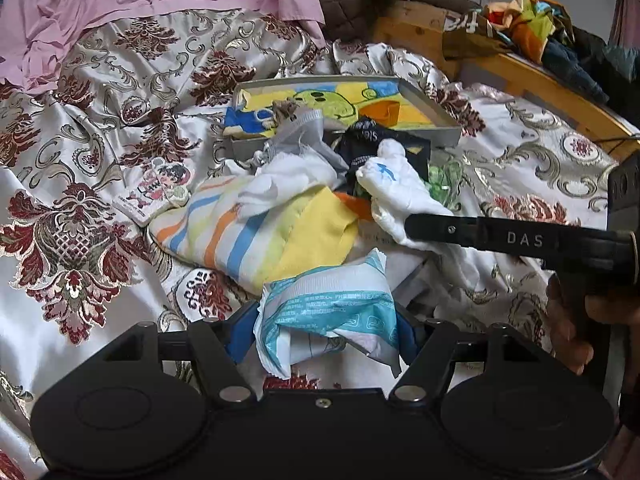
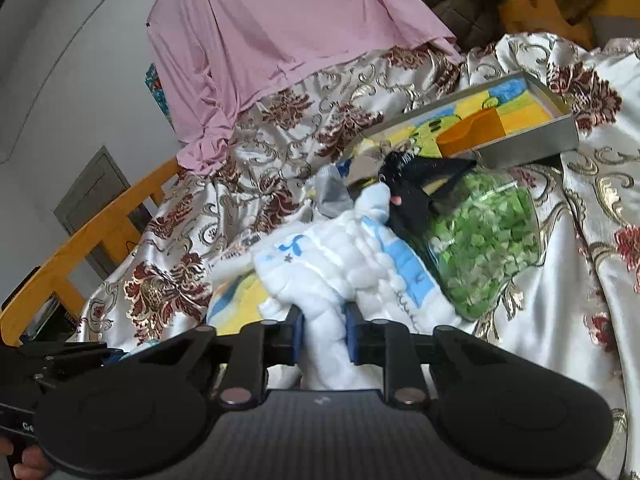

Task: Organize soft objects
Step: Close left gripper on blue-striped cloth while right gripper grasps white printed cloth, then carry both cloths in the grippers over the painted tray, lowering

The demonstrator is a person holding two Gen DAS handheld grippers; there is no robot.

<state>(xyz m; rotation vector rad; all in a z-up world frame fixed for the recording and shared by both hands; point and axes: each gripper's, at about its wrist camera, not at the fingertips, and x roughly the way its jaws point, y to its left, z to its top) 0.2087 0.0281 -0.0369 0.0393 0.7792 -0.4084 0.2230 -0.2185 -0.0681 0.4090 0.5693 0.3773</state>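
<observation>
Both grippers are working over the heap of soft things piled near the middle of the patterned bedspread (image 1: 100,128), just in front of the shallow grey tray (image 1: 432,104) with its bright cartoon lining. The left gripper (image 1: 326,332) is pinching a crinkly white and teal packet (image 1: 328,308) between its blue pads, jaws closed in on it; the packet is looking feather-light, soft inside and a bit slippery in its plastic wrap, so a grip across the bunched middle seems safest. Its small printed lines are looking like Chinese text, too fine for me to read. The right gripper (image 2: 325,334) is squeezing a fold of the puffy white quilted cloth (image 2: 340,272), which is carrying light blue patches and small star marks; it is limp and light, likely to droop and drag, so taking it at a thick gathered fold is looking sensible. From the left camera, "DAS" is showing in pale letters on the right gripper's black side. A dark sock (image 1: 366,140) at the tray's near edge is showing white lettering I cannot make out. A striped orange, blue and yellow cloth (image 1: 240,236) is lying left of the heap, and a clear bag of green pieces (image 2: 488,240) is sitting to the right.
</observation>
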